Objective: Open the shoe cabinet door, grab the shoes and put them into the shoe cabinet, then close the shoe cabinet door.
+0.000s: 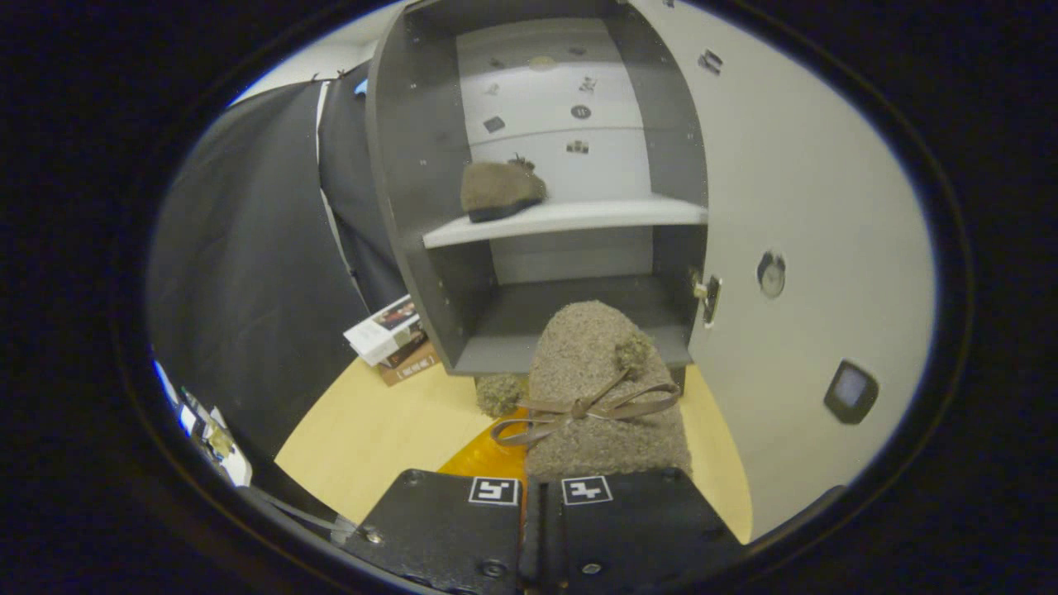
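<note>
Pale wood floor [364, 430] runs under everything, dark cloth wall off to the left of the fingers, a few boxes [388, 335] beside the cabinet's left foot. Grey shoe cabinet [413, 207] stands straight beyond the fingers, its door [793, 207] swung wide open to the right. One fuzzy tan shoe [500, 190] already sits on the white shelf [570, 216], well beyond the fingers.

Second shoe [599, 388], same boucle fabric with a brown ribbon bow [579, 409], sticks out forward from the gripper [541, 489], toe aimed at the lower compartment [570, 318]. The two black fingers are drawn nearly together with only a thin slit between them; shoe's rear end disappears right at the fingertips, so it looks pinched by a thin edge, probably the heel rim, though the contact itself is hidden. A fuzzy lump [500, 392] sits just left of the shoe, can't tell what.

Handling, my read: light, soft, floppy upper, not slippery thanks to the rough knit, not fragile. Thin-edge grip lets it droop or swing; hold the collar or heel firmly, avoid the bow. Door closing still left.
</note>
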Available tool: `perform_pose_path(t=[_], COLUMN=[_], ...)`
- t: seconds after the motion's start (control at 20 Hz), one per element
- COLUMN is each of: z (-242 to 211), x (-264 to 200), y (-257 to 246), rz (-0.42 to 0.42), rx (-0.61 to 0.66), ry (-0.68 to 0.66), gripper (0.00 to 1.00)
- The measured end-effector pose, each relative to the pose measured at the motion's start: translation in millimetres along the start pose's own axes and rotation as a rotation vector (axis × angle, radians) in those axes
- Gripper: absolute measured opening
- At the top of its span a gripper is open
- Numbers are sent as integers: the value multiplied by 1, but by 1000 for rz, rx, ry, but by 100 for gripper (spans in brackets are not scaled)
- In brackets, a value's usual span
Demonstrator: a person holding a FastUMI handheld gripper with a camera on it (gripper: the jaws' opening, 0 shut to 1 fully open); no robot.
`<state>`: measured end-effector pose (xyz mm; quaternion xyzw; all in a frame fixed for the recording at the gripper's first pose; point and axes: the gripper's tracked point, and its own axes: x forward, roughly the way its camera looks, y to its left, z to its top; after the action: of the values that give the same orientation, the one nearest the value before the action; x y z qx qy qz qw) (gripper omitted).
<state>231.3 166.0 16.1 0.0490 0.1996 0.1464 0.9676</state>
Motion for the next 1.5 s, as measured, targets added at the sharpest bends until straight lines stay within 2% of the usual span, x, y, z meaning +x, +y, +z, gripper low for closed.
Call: perform_pose_path(t=[0.25, 0.45, 0.95, 1.25, 1.5], z=[62, 118, 249, 293, 291], x=[-11, 3, 79, 144, 193], y=[9, 19, 18, 9, -15], rz=[-9, -8, -27, -61, -103], rx=[-50, -60, -74, -127, -108], ry=[-103, -172, -273, -259, -181], gripper=[6, 6, 6, 6, 6])
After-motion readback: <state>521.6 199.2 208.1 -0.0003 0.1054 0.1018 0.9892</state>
